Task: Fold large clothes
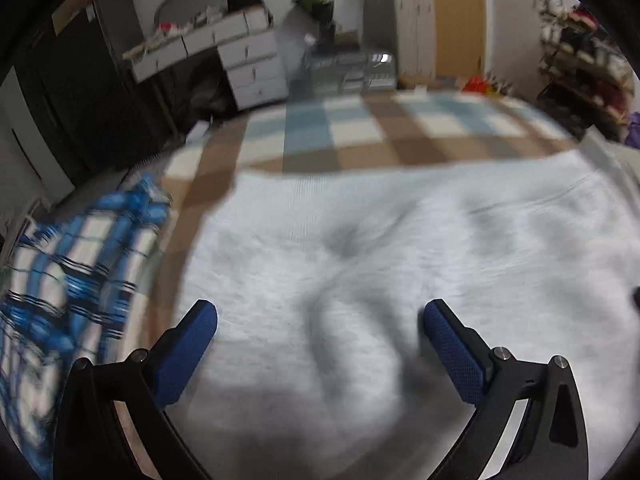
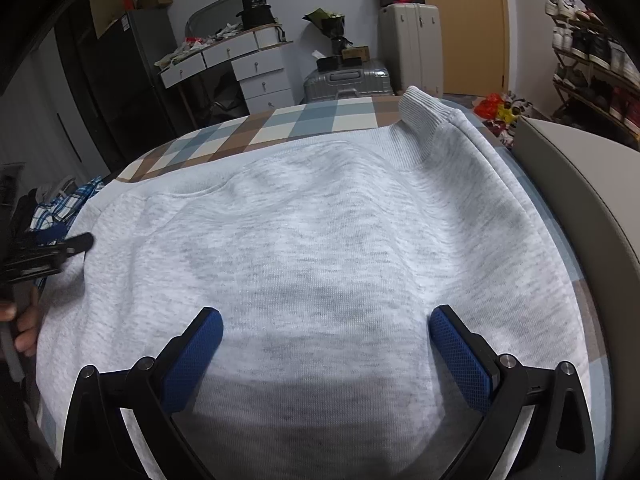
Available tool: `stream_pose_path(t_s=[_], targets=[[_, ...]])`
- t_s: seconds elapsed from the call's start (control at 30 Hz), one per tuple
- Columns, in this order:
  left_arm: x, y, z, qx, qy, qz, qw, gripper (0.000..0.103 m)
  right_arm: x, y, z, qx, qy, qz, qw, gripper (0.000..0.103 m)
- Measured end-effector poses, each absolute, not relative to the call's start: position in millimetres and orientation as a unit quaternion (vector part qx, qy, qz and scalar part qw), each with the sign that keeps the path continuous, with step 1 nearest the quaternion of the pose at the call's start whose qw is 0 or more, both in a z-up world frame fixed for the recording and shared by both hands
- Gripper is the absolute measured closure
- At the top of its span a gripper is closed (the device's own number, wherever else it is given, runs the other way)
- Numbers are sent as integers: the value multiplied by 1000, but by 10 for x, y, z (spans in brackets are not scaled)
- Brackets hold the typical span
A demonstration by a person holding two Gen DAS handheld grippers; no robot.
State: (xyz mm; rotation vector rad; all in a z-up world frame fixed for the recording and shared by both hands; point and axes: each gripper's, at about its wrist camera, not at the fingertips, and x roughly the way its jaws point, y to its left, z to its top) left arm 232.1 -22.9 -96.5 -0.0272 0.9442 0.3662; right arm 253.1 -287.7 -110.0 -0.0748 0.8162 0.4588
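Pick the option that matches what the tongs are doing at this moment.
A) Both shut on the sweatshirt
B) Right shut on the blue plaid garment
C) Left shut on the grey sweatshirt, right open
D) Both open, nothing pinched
D: the left tongs and the right tongs both have their blue pads spread wide over the grey sweatshirt, with no fabric between them.

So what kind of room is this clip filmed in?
Most likely a lived-in bedroom. A grey sweatshirt lies on a bed with a checked cover, with a white drawer desk, suitcases and a shoe rack along the walls.
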Motion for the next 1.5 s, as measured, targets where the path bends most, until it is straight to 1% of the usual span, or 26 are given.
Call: stream_pose_path(t_s=[0.07,0.17,0.3,0.43,0.57,0.67,0.73,0.8,0.83,0.93,1.0,1.1,1.17,1.2,1.23,1.27,1.3,1.33,1.43,1.5], targets=[[2311,-117,-976,-60,460,164,871,1,2525,-2875,-1096,-36,393,221,892,0],[2292,-103,-946,-49,462,173,869,1,2516,-2875,-1093,-35,393,222,892,0],[1948,-223,-757,-8,440,197,876,2,2520,-2876,-1090,-32,393,224,891,0],[1798,-194,-998,54,452,205,866,0,2514,-2865,-1092,-33,393,223,892,0],[1667,-127,-826,6,452,220,864,1,2513,-2859,-1091,-33,392,223,892,0],[1434,-292,-626,-20,420,182,889,2,2516,-2867,-1092,-34,392,223,892,0],[1390,-408,-723,0,439,158,885,2,2514,-2868,-1093,-34,392,222,892,0],[1385,-450,-946,51,458,185,868,0,2516,-2868,-1092,-34,392,222,892,0],[1334,-424,-968,37,445,181,876,0,2515,-2867,-1092,-34,392,221,892,0],[1255,-317,-897,-29,449,194,872,1,2507,-2870,-1090,-34,391,221,893,0],[1179,-398,-760,-37,438,208,874,2,2507,-2874,-1091,-35,391,221,893,0],[1049,-671,-650,-5,412,165,896,2,2509,-2875,-1091,-36,390,219,894,0],[1037,-796,-825,37,433,148,889,2,2494,-2869,-1091,-37,389,216,895,0],[1020,-795,-955,42,445,148,882,1,2491,-2865,-1090,-37,389,215,895,0],[980,-755,-1017,25,443,145,884,1,2483,-2858,-1088,-40,389,212,896,0],[913,-669,-1016,-18,434,144,889,1,2472,-2852,-1081,-43,388,209,896,0],[885,-575,-1028,-59,442,140,884,1,2455,-2853,-1068,-46,394,205,895,0],[872,-529,-1021,-74,443,138,883,1,2441,-2850,-1046,-48,401,200,893,0],[837,-541,-927,-68,443,156,880,2,2329,-2787,-935,-61,421,204,882,0],[806,-647,-813,-59,429,164,886,2,2154,-2632,-862,-114,399,209,885,0]])
